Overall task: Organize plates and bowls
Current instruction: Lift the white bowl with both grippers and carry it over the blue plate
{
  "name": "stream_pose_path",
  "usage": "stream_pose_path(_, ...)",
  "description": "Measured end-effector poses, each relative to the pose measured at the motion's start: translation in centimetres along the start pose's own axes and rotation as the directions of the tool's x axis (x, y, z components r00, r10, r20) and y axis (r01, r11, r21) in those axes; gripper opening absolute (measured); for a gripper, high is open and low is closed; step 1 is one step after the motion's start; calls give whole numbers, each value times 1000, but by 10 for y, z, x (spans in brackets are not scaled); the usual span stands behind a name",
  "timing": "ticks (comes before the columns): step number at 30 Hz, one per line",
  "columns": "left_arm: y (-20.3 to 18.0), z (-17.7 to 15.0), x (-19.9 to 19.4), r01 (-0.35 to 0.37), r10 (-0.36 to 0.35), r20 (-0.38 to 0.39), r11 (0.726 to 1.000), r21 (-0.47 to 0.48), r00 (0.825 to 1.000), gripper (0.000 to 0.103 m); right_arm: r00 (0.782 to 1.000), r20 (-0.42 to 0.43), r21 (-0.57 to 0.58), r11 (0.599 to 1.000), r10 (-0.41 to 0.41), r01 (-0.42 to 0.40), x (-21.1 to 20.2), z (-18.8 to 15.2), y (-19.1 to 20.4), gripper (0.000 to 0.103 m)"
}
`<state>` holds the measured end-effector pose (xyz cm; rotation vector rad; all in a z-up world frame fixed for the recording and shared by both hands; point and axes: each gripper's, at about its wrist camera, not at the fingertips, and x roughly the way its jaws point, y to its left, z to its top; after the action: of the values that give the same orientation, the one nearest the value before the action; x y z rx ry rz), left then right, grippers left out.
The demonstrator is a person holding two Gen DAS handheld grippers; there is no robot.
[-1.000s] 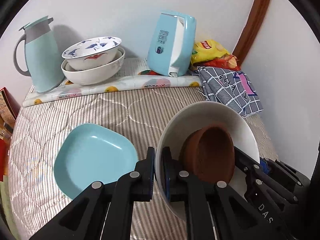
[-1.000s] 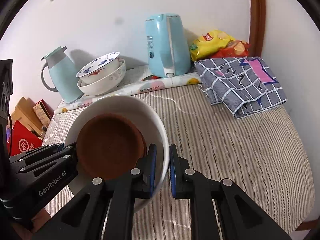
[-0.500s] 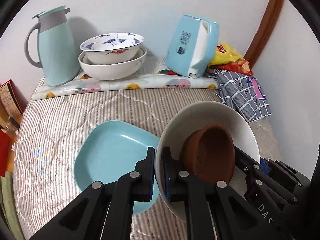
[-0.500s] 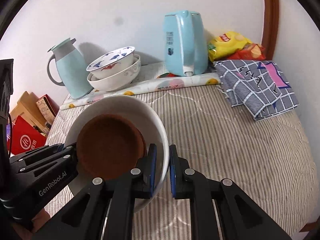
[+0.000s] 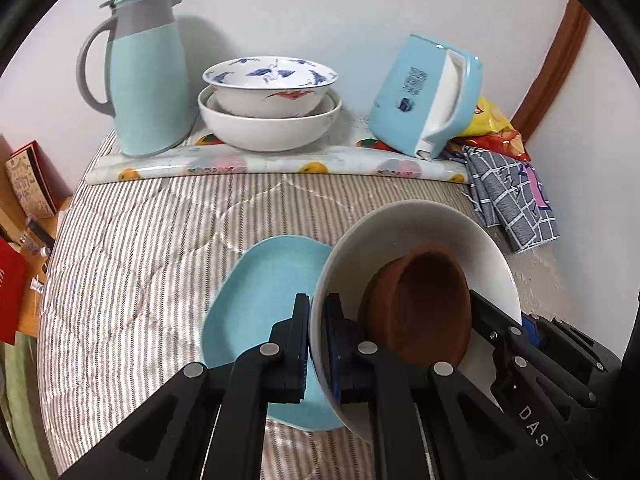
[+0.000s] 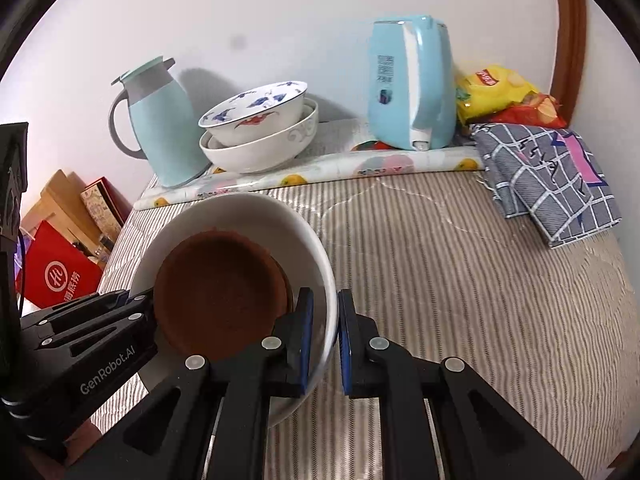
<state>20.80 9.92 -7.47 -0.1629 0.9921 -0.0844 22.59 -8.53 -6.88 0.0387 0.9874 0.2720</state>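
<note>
We see a plain white wall [image 6: 280, 8] behind a bed with a striped quilted cover [image 6: 460, 280], a brown wooden door frame [image 6: 570, 40] at right, cardboard boxes [image 6: 60, 204] at left.

Brown bowl [image 5: 424, 304] inside white bowl [image 5: 404, 236], turquoise plate [image 5: 268, 292], grey-striped quilt [image 5: 140, 248].

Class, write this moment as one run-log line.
left gripper: shut on white bowl rim | right gripper: shut on opposite rim | brown bowl: inside | blue plate: beneath
</note>
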Motion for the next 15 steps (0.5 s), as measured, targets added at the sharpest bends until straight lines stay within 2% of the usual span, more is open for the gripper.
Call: stream_pose_path(15,49,1,27,-15,12,-53,999,-47,999,8,997,-72,-9,1000,4,-5,44,-4,39,11)
